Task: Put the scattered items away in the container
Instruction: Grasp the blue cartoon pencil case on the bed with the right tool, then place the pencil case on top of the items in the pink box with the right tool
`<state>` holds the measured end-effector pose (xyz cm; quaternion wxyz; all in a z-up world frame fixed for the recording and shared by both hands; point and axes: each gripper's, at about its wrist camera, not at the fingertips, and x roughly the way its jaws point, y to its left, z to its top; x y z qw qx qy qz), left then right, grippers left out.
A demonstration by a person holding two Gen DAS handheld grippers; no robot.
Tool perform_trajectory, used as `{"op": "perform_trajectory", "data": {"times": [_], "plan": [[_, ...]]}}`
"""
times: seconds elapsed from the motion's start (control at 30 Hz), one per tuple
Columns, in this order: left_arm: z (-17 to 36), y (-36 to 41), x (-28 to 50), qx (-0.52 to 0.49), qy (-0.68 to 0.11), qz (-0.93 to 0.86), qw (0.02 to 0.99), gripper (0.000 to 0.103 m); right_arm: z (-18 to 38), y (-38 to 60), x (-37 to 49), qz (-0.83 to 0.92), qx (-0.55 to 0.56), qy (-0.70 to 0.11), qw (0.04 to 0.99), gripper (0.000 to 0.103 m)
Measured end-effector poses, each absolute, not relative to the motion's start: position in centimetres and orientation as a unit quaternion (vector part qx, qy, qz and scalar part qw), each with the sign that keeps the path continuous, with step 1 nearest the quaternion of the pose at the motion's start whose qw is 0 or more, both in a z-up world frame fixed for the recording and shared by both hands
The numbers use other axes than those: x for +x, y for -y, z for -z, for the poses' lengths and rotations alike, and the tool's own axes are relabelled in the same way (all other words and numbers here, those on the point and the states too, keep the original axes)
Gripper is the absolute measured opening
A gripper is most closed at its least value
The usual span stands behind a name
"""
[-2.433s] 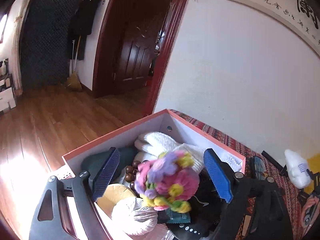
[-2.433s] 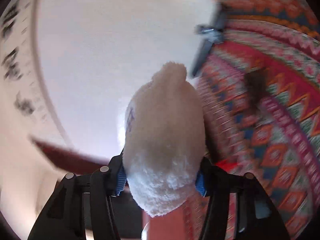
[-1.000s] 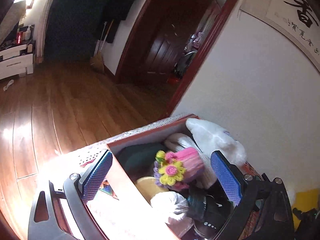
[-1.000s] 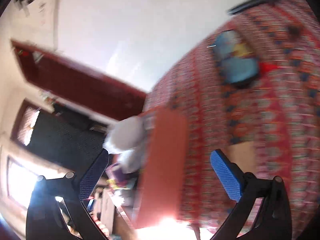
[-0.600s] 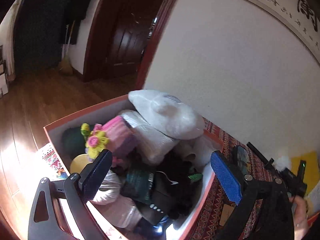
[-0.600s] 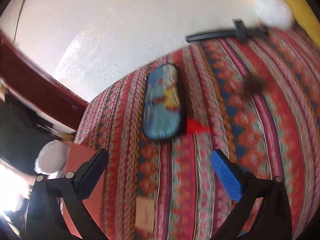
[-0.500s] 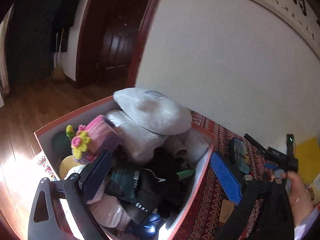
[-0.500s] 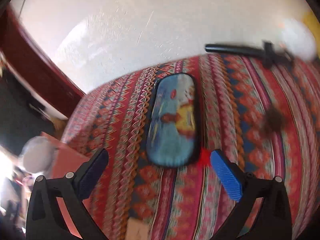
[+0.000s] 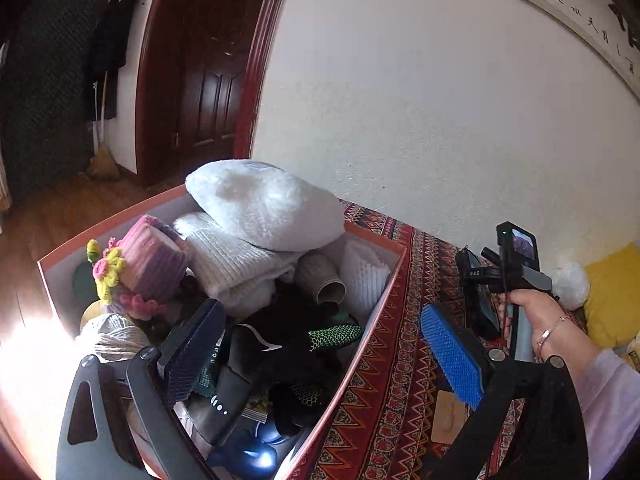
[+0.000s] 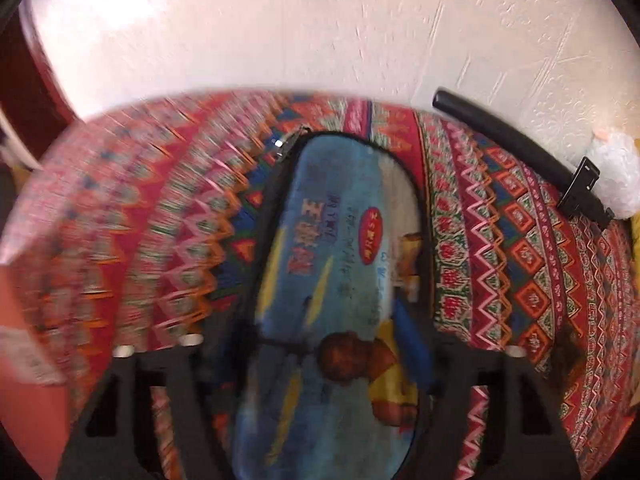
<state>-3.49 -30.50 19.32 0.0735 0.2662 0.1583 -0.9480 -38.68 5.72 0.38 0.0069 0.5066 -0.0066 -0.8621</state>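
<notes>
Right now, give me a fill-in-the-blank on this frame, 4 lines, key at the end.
1. The fluffy white plush lies on ___ of the pile in the box.
2. The right gripper straddles the ___ pencil case on the patterned cloth.
3. The left gripper holds ___.
4. The black rod lies against the ___.

Missing words: top; blue; nothing; wall
</notes>
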Motion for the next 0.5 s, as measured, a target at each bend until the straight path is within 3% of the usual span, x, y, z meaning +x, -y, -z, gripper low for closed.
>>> {"op": "perform_trajectory", "data": {"times": [0.1,0.27,0.4,0.5], "plan": [[-20.8,33.6,-2.1,0.241,-0.168,0.95,0.109,0.099,-5.0,-6.1,-35.4,0.876,0.478,0.033,0.052,0.052],[-21.0,42.4,0.3,0.237,-0.204,0.926,0.213,0.099,-17.8,-0.1,-27.1,0.91,0.381,-0.007,0.162,0.051],[-19.7,48.9,2.8,0.236,-0.271,0.895,0.264,0.099,-27.1,10.5,-18.4,0.938,0.244,-0.147,0.198,0.051],[-19.4,52.3,4.6,0.224,-0.293,0.879,0.302,0.099,-29.8,19.5,-12.6,0.933,0.144,-0.252,0.21,0.053]]}}
